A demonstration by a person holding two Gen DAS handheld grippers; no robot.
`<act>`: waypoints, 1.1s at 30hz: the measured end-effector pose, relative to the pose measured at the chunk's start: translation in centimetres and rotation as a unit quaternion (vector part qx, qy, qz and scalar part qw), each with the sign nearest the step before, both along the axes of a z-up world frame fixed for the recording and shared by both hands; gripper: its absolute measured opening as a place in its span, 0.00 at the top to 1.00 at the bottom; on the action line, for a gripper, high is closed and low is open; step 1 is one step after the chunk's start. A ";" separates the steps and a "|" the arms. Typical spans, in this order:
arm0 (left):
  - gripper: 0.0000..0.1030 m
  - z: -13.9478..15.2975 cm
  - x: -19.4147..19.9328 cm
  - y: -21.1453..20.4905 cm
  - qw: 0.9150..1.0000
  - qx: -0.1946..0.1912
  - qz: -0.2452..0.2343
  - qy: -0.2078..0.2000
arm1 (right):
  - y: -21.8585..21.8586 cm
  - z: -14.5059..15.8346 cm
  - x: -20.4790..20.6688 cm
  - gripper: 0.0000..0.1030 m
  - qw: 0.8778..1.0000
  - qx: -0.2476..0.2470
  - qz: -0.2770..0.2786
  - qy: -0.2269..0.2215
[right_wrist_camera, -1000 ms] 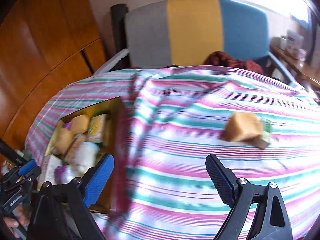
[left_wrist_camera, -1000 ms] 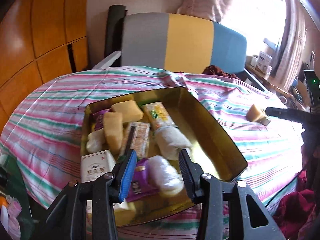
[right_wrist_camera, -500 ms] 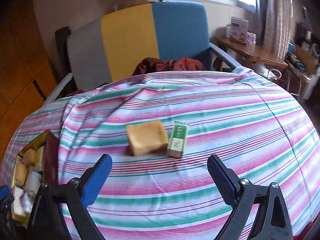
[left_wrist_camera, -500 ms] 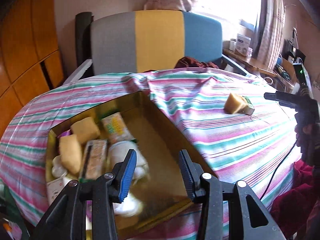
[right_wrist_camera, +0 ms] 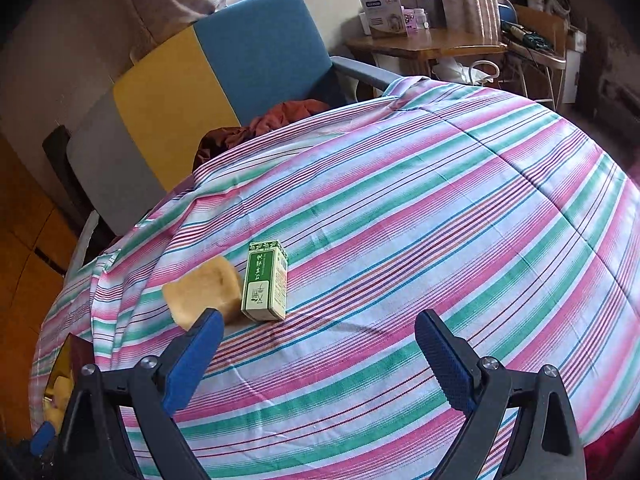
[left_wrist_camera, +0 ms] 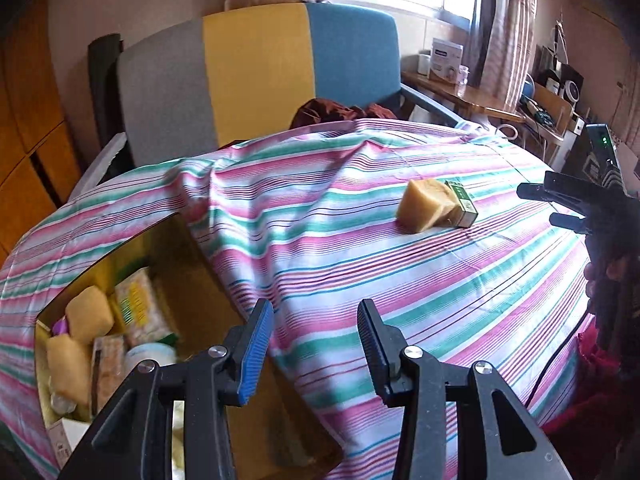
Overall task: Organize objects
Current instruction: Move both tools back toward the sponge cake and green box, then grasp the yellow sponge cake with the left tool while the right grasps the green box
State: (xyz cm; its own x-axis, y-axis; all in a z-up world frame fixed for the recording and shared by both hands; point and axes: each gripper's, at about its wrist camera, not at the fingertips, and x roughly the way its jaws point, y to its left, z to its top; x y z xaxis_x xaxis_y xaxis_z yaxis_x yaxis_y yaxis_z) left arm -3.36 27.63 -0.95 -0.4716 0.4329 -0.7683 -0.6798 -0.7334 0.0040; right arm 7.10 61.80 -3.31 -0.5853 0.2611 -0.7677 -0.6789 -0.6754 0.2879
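A green carton (right_wrist_camera: 266,280) and a tan sponge-like block (right_wrist_camera: 200,290) lay touching on the striped cloth of the tabletop (right_wrist_camera: 440,220), well apart from the gold tin (left_wrist_camera: 192,264) of packets at its left edge; the carton's long axis ran away from the right hand-held gripper (right_wrist_camera: 316,356), which hovered just short of the pair, the carton slightly left of its centre line; its jaws stood wide apart and held nothing; the left hand-held gripper (left_wrist_camera: 314,350) hung over the tin's near corner, farther from the pair, jaws partly apart and empty; the right hand looked better placed to lift the carton across its narrow sides.
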 end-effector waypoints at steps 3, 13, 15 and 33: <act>0.57 -0.6 -0.4 1.8 1.000 -0.008 -0.010 -0.008 | 0.3 -0.1 0.3 0.06 1.000 -0.014 -0.005 0.006; 0.52 -2.5 -1.8 9.7 0.996 -0.026 -0.075 -0.040 | 1.8 -0.6 1.7 0.05 0.997 -0.064 -0.041 0.026; 0.50 -2.8 -2.4 11.1 0.995 -0.018 -0.077 -0.061 | 2.0 -0.6 1.9 0.05 0.996 -0.071 -0.044 0.031; 0.21 -7.2 -3.9 23.3 0.941 -0.154 -0.297 0.041 | 2.3 -1.4 2.0 0.04 0.989 -0.132 -0.041 0.050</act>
